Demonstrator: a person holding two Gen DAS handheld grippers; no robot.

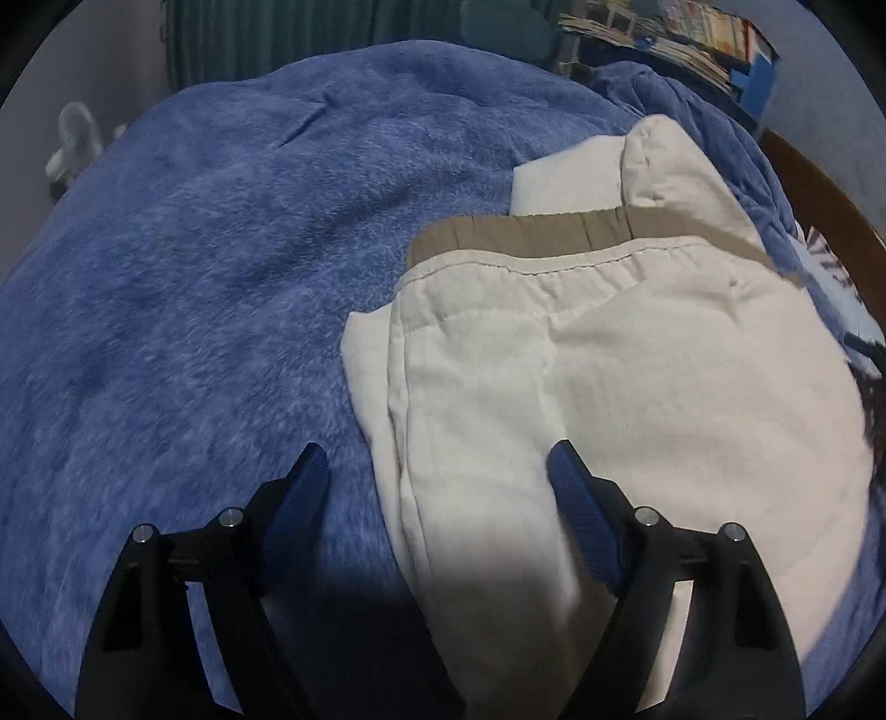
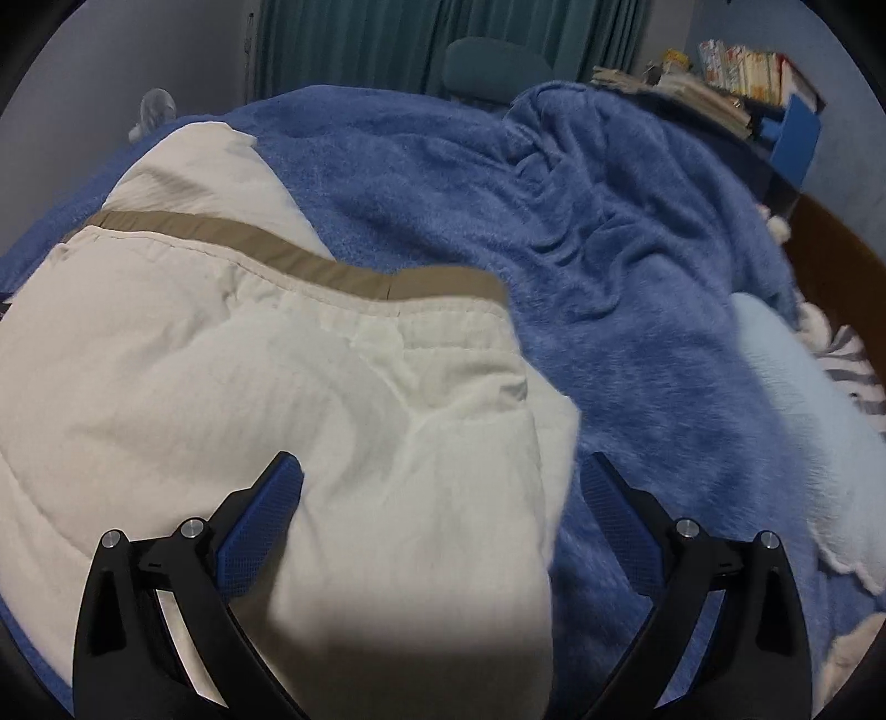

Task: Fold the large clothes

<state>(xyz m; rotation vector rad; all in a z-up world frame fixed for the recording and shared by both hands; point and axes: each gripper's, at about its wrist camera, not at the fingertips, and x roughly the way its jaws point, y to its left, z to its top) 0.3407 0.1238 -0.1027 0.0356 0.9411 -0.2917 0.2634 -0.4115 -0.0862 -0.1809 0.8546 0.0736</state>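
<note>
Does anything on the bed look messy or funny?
Mostly tidy. The cream trousers lie folded, though one layer's edge sticks out along the side. The blue blanket is bunched into wrinkles near the books.

Looks like a bedroom in a home: a bed under a fuzzy blue blanket, teal curtains drawn behind it. Shows a shelf of books against the wall, a small white fan, a padded chair back.

Cream trousers with a tan waistband lie folded over on the blue blanket, a bit rumpled, waistband end away from the camera.
</note>
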